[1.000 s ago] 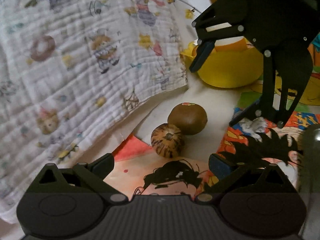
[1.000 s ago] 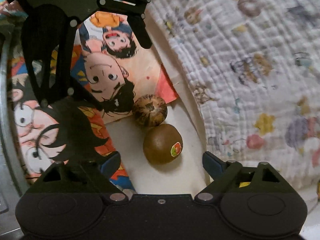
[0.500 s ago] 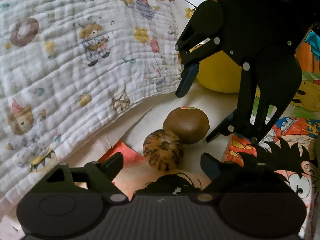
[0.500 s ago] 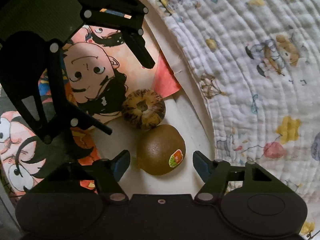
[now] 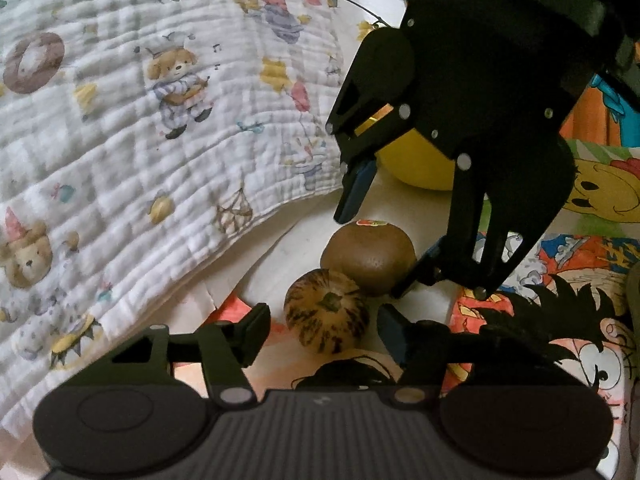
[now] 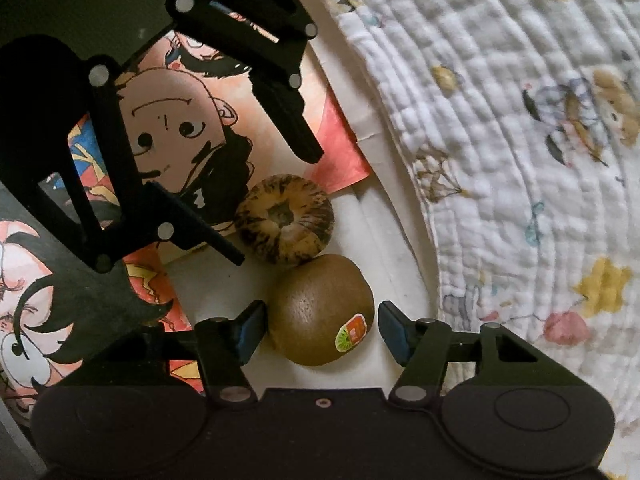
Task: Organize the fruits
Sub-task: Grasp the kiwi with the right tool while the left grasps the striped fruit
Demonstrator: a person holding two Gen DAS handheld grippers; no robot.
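A brown kiwi (image 6: 320, 310) with a sticker lies touching a striped yellow-brown fruit (image 6: 285, 218) on a pale surface. My right gripper (image 6: 320, 328) is open, its fingers on either side of the kiwi. My left gripper (image 5: 324, 330) is open, its fingers on either side of the striped fruit (image 5: 326, 316). In the left wrist view the kiwi (image 5: 368, 256) lies just beyond the striped fruit, between the right gripper's fingers (image 5: 356, 190).
A white quilted blanket (image 5: 140, 140) with cartoon prints lies beside the fruits. Colourful cartoon sheets (image 6: 176, 120) cover the surface under them. A yellow bowl (image 5: 416, 168) stands behind the right gripper in the left wrist view.
Both grippers have moved in toward the fruits. The right one now straddles the kiwi and the left one straddles the striped fruit. The fruits have not moved.
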